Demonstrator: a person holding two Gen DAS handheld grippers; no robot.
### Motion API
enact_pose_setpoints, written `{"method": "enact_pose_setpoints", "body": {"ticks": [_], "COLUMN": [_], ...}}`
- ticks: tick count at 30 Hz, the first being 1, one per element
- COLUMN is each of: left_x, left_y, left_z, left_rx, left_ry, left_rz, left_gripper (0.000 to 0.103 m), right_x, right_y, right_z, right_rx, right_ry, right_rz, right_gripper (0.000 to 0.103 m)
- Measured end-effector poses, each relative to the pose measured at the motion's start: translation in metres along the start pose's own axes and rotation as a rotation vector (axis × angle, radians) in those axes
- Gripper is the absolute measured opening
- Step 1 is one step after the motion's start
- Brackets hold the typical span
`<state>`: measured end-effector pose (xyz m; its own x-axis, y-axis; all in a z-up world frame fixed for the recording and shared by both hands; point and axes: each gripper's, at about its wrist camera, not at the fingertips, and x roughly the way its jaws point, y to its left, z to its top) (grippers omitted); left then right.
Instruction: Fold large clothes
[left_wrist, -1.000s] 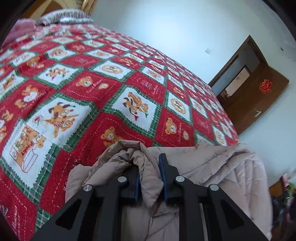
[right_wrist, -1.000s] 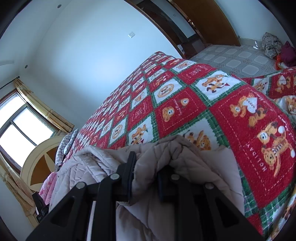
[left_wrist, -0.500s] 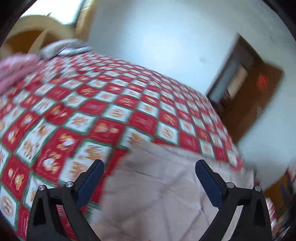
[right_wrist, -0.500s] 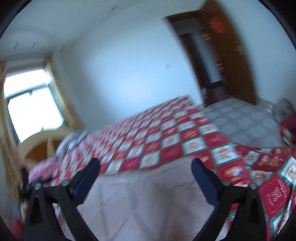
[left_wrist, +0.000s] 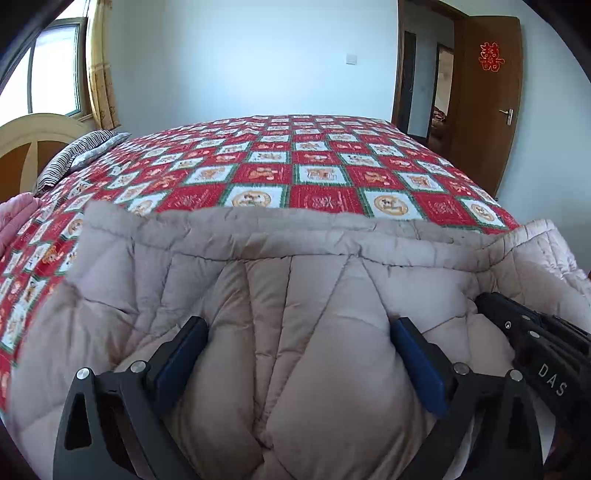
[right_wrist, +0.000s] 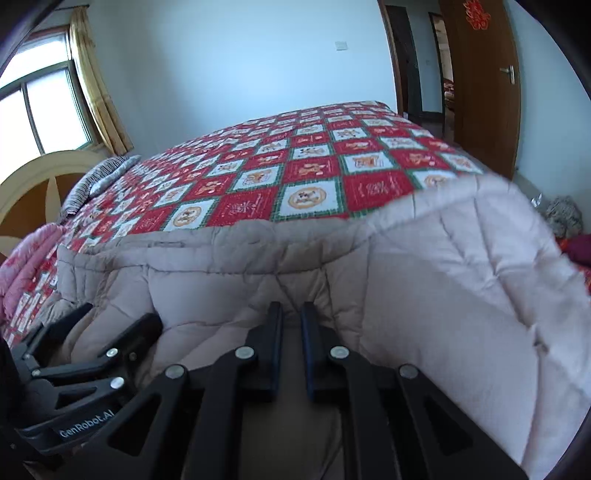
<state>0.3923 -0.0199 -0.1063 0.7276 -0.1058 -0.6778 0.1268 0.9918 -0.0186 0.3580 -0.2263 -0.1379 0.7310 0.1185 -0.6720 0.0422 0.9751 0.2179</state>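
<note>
The beige quilted padded coat (left_wrist: 314, 295) lies spread on the bed's red-and-white checked patchwork quilt (left_wrist: 295, 173), directly under and ahead of both tools. The left tool (left_wrist: 295, 354) stands wide, its blue pads (left_wrist: 181, 358) resting on the padding to either side of a puffed panel without pinching it. The right tool (right_wrist: 291, 332) is closing, its jaws narrowed to a slim gap over a fold of the coat; whether fabric is pinched between them cannot be told. Each tool appears at the edge of the other's view, just beside it.
</note>
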Motion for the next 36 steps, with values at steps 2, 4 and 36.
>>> {"method": "enact_pose_setpoints", "body": {"ticks": [2,4,36], "left_x": [0.005,0.012,0.015], "left_y": [0.000,-0.001,-0.011], "left_z": [-0.002,-0.003,-0.005], "left_rx": [-0.014,-0.017,0.040], "left_ry": [0.007,0.019,0.059], "left_rz": [0.000,0.005,0.062], "left_gripper": [0.101,0.102,0.102], "right_x": [0.006,0.011,-0.008], "right_y": [0.002,0.004,-0.084], "right_z": [0.000,0.000,0.000], "right_rx": [-0.012,-0.012,0.128], "right_ry": [0.011,0.014,0.009], "right_rz": [-0.005,-0.006,-0.103], "right_gripper": [0.012,0.012,0.000]}}
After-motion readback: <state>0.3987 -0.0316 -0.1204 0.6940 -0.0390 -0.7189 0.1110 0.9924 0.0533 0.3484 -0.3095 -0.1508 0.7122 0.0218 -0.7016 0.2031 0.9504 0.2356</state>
